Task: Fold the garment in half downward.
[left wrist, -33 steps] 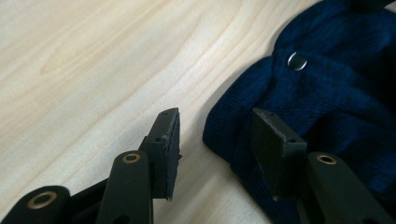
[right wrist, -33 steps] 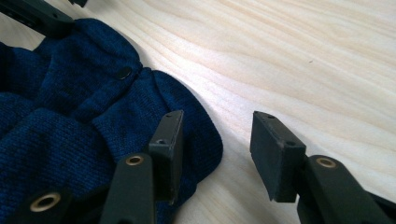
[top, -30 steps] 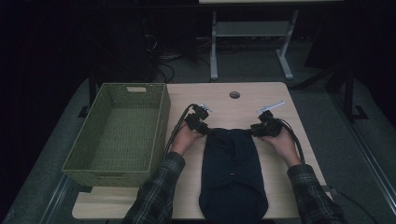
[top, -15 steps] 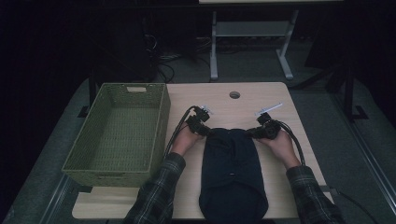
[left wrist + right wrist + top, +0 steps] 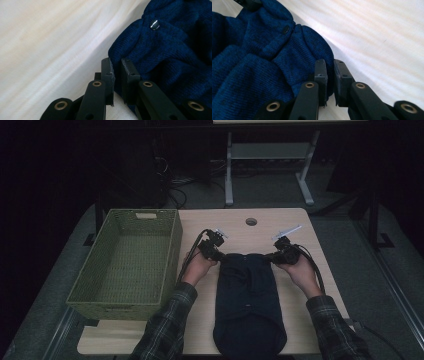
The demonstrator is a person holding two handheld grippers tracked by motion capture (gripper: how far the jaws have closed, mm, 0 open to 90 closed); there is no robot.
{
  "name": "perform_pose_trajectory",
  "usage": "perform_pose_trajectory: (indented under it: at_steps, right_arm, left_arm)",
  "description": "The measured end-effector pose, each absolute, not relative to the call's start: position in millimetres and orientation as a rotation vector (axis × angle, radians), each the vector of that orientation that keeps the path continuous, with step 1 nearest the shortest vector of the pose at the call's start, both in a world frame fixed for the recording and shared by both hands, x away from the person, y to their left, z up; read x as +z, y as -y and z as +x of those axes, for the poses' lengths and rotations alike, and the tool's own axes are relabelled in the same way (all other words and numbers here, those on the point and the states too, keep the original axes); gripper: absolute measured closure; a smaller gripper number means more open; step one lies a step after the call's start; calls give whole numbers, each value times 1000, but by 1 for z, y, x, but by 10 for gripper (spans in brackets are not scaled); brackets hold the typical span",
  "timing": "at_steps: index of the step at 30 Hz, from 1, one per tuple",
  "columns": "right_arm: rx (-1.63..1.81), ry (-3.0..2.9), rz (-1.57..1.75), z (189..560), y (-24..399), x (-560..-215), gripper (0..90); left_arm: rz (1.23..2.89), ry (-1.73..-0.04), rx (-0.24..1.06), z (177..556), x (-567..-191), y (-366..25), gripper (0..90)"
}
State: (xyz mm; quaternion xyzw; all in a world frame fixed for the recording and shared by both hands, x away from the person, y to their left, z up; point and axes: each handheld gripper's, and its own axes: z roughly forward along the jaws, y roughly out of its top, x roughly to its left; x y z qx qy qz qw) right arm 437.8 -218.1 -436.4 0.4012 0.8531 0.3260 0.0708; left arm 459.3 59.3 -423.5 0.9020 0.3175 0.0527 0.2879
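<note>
- Leftmost on the light wooden table (image 5: 235, 227) stands a green woven basket (image 5: 127, 260), with its long side just beside the person's left forearm.
- Next comes the left hand (image 5: 196, 268), which holds the left gripper (image 5: 219, 255) at the far left corner of a dark blue knitted garment (image 5: 247, 295).
- Seen in the left gripper view, the left gripper (image 5: 117, 65) has its 2 black jaws nearly together, with the rounded edge of the blue knit (image 5: 160, 57) caught between them; the jaws have just been closing on that fold.
- A small shiny snap button (image 5: 154, 24) sits on the cloth beyond the jaws in that same view, and the pale table (image 5: 50, 45) lies to the left of the garment.
- Folded into a long bundle, the garment lies in the middle of the table, its near end at the edge closest to the person and its far end between the 2 grippers.
- At the far right corner of the garment, the right hand (image 5: 300, 270) holds the right gripper (image 5: 274, 257).
- From the right gripper view, the right gripper (image 5: 330, 67) also has its jaws drawn close, pinching a fold of the knit (image 5: 274, 65); they too have just been closing.
- A dark button (image 5: 285, 29) shows on the cloth there, with the bare table (image 5: 374, 37) to the right.
- Beyond the garment, a round hole (image 5: 251, 222) is cut in the tabletop.
</note>
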Motion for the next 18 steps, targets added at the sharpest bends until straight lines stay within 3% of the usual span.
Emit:
perform_pose_trajectory:
  at_steps: [18]
  right_arm:
    - [1027,-2457,1103,444,226,-362,822]
  left_arm:
    - [2341,-755,361,461,-349,-57,821]
